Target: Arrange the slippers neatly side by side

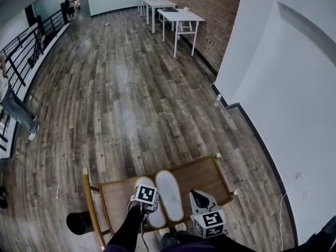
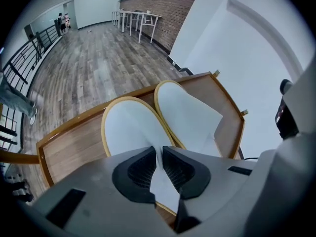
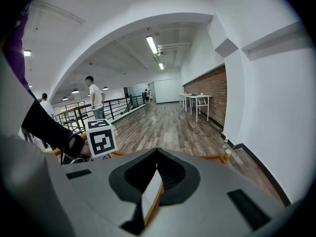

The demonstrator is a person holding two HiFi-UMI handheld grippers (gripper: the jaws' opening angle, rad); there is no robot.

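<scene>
Head view: two white slippers with yellow trim are seen lying side by side, touching, on a small wooden desk [image 1: 202,176] with a raised rim. The left slipper [image 1: 156,219] is partly covered by the left claw's marker cube [image 1: 147,195]. The right slipper [image 1: 169,193] lies just right of it. The right gripper's body is held over the near right part of the desk, just beside the right slipper.

In the left gripper view the left claw [image 2: 160,154] is pointed steeply down. Its jaws are nearly together, and a white flap of the left slipper is pinched between the pads.

In the right gripper view the right claw [image 3: 157,154] is closed on a thin white strip [image 3: 150,196] with a yellow edge, matched in colour to the slippers' trim. Which slipper the strip belongs to cannot be told. The cube is seen near, at that view's left.

The desk is surrounded by a wood floor [image 1: 131,88]. White tables [image 1: 178,17] are lined up far off along a brick wall [image 1: 210,14]. A person [image 1: 16,109] is seen by a railing [image 1: 21,56] at the left.
</scene>
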